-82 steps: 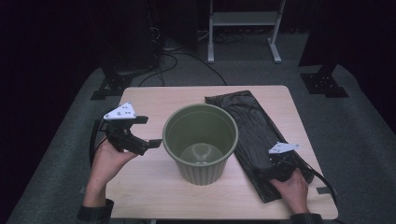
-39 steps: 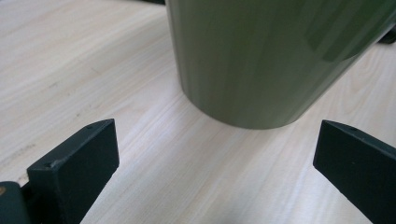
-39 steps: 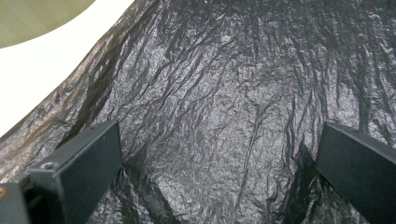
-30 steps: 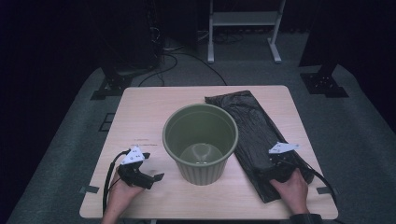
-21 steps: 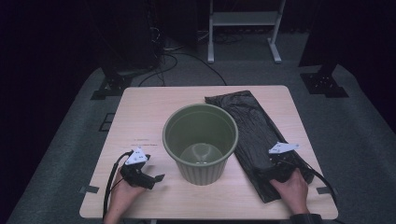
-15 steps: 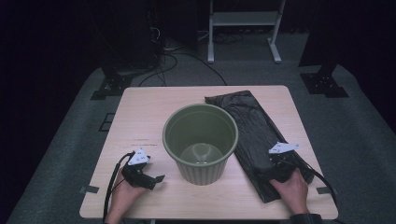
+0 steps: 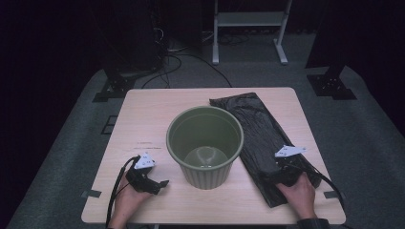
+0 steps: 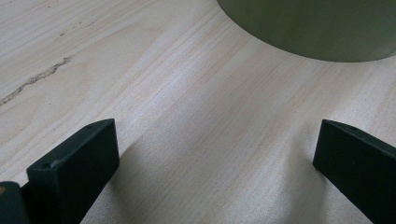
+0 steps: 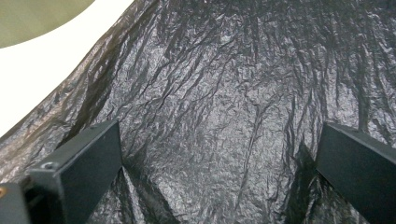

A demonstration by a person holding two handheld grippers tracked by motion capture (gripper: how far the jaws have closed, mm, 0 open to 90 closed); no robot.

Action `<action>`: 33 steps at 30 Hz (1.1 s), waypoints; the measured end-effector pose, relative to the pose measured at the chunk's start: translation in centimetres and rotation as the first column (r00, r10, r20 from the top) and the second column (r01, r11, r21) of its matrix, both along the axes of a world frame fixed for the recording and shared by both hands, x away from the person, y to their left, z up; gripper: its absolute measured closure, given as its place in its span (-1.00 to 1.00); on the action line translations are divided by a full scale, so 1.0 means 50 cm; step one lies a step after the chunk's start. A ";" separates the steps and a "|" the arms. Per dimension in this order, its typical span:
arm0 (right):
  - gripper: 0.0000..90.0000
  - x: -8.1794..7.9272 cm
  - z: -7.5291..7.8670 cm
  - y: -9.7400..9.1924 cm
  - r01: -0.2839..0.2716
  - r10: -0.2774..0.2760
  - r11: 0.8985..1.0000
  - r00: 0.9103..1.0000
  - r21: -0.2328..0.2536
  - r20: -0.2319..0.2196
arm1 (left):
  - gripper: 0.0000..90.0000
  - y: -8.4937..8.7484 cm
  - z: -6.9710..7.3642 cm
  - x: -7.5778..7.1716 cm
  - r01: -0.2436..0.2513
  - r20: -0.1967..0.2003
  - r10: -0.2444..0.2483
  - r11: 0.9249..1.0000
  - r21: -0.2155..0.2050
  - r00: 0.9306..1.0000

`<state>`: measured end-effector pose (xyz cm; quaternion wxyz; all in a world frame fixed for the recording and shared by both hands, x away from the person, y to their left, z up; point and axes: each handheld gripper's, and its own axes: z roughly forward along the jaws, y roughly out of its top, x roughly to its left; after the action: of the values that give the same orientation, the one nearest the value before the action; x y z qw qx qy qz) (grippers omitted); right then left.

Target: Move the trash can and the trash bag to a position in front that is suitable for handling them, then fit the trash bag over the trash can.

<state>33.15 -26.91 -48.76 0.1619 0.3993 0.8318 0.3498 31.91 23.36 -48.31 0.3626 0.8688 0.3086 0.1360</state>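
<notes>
Now right gripper [image 7: 274, 175] rests on bag [image 7: 258, 125].

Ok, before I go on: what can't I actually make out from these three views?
- Whether the right tool touches the black bag: the hand covers it in the high view; the right gripper view doesn't settle it.
- The green bin: its far outer wall is hidden by its rim in the high view, and it is cut off by the top edge in the left gripper view.
- Small marks on the table: too small to read.
</notes>
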 end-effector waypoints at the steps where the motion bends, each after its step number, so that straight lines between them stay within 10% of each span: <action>1: -1.00 0.000 0.000 0.000 0.000 0.000 1.000 1.000 0.000 0.000 | -1.00 0.000 0.000 0.000 0.000 0.000 0.000 1.000 0.000 1.000; 15: -1.00 -0.014 0.000 -0.004 0.007 -0.007 1.000 1.000 0.000 0.000 | -1.00 0.000 0.000 0.000 0.002 0.000 -0.002 1.000 0.000 1.000; 33: -1.00 -0.117 -0.001 -0.009 -0.012 0.012 1.000 1.000 -0.001 -0.003 | -1.00 0.000 0.000 -0.001 0.006 -0.001 -0.006 1.000 0.001 1.000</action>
<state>27.29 -27.34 -48.79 0.1588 0.3946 0.8347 0.3498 31.88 23.35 -48.30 0.3624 0.8700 0.3060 0.1348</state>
